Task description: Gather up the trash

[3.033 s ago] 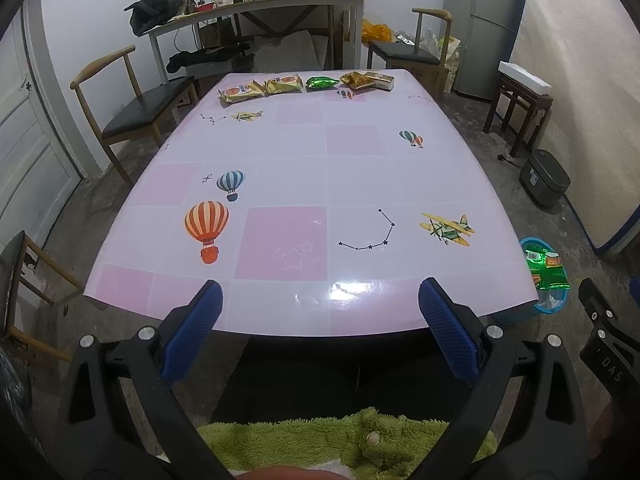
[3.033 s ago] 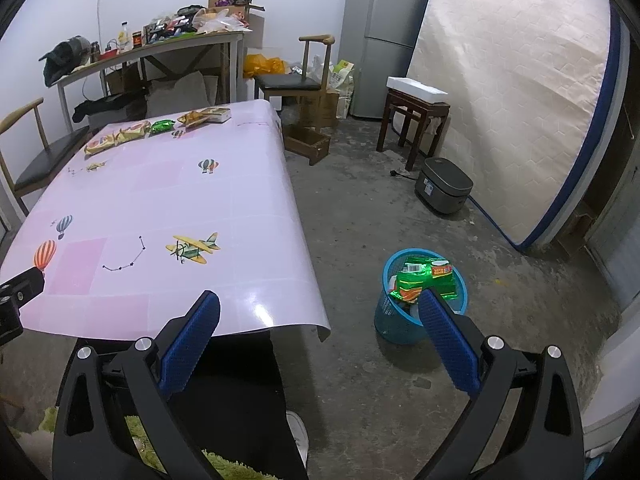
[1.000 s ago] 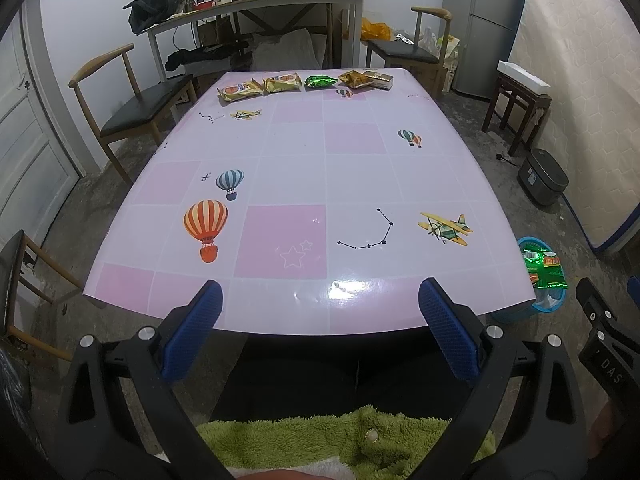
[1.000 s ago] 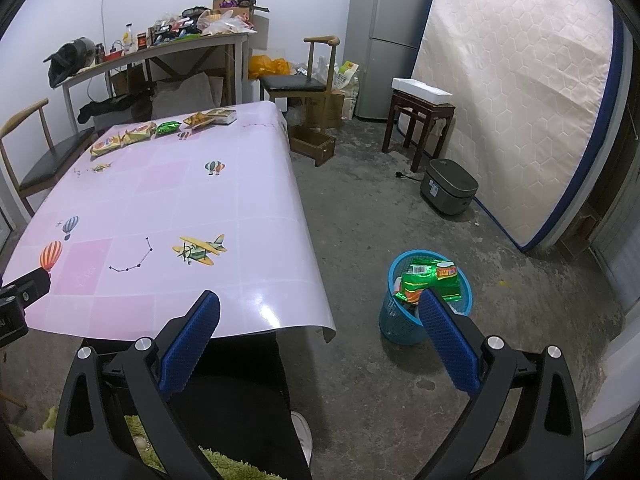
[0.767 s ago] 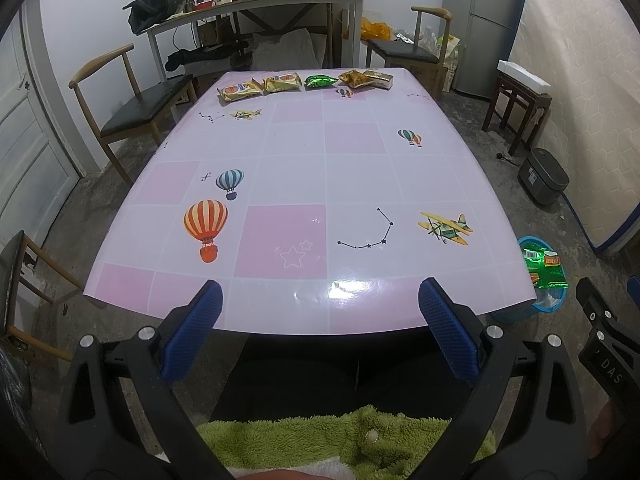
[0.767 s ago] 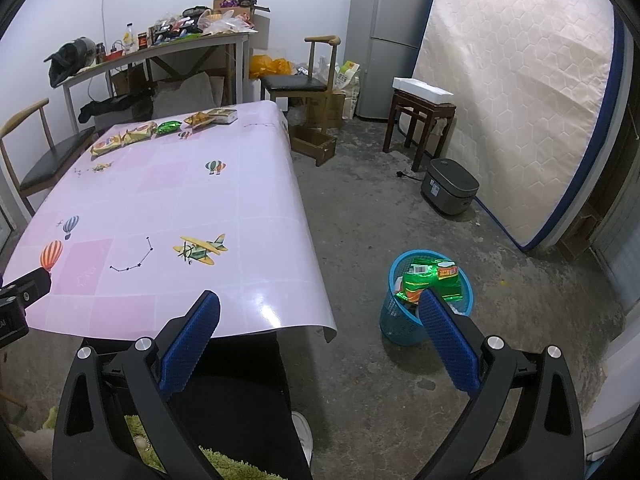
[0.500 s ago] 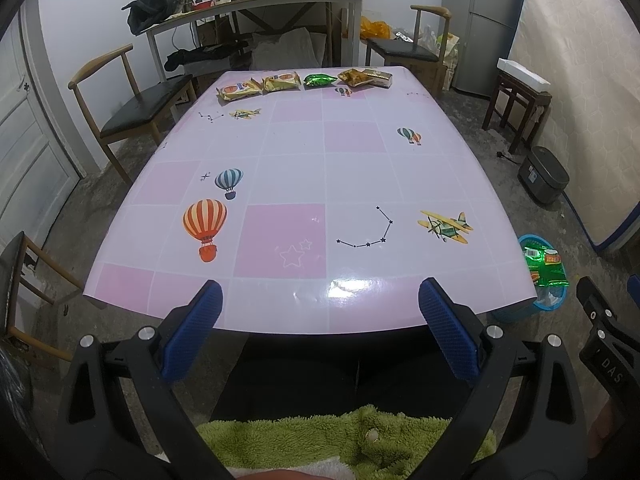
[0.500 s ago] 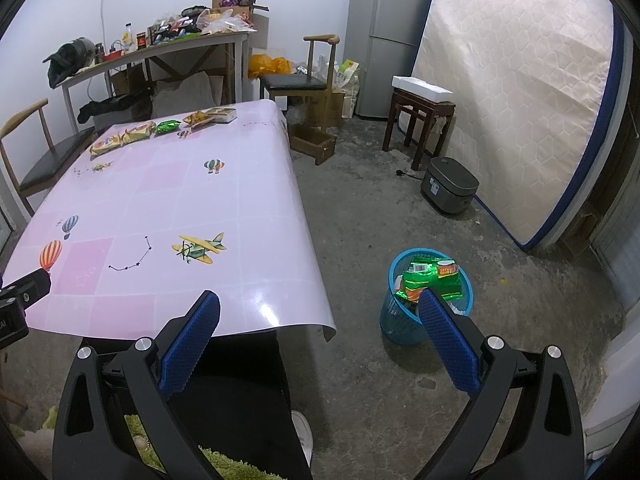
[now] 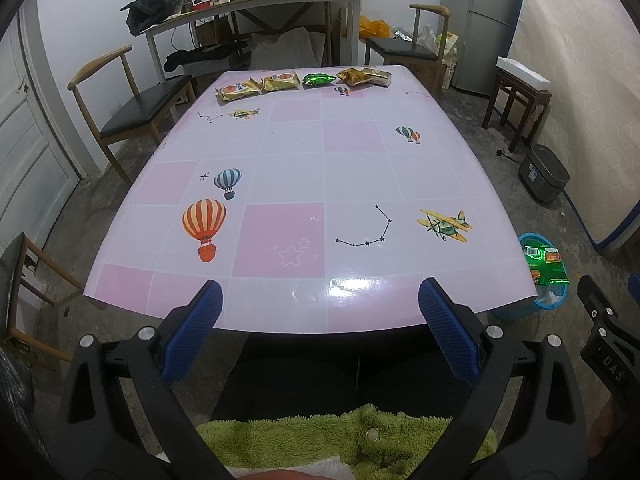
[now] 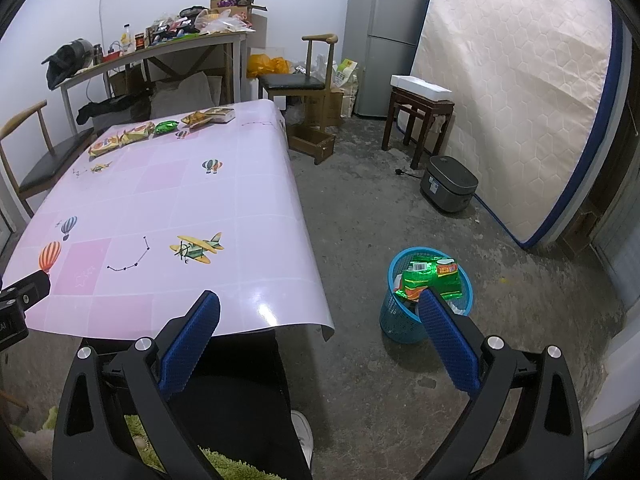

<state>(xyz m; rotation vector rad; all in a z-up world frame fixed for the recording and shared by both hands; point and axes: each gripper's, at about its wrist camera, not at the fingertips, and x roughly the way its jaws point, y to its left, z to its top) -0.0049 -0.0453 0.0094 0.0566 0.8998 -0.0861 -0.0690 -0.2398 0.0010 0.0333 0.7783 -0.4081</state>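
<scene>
Both grippers are empty and spread wide: my left gripper (image 9: 320,332) hangs just short of the near edge of the table (image 9: 304,152), and my right gripper (image 10: 320,336) is off the table's near right corner, pointing toward the floor. Neither touches anything.

Nearest to the right gripper, on the floor, stands the blue waste basket (image 10: 404,324). It already holds crumpled green packets (image 10: 432,278) that rise to its rim.

The near and middle stretches of the table carry only printed pictures. The remaining trash lies in a row along the far edge: two yellow snack packets (image 9: 258,86), a green foil packet (image 9: 319,79), a crumpled gold wrapper (image 9: 352,76) and a small flat box (image 9: 378,77), the last two touching.

My judgement: all are light, thin and crinkly. Foil will slip and buckle, so I would pinch each packet at a raised end seam or crumpled ridge, not flat across its face. The box looks stiffer; take it across its narrow sides. All lie well apart from both grippers.
</scene>
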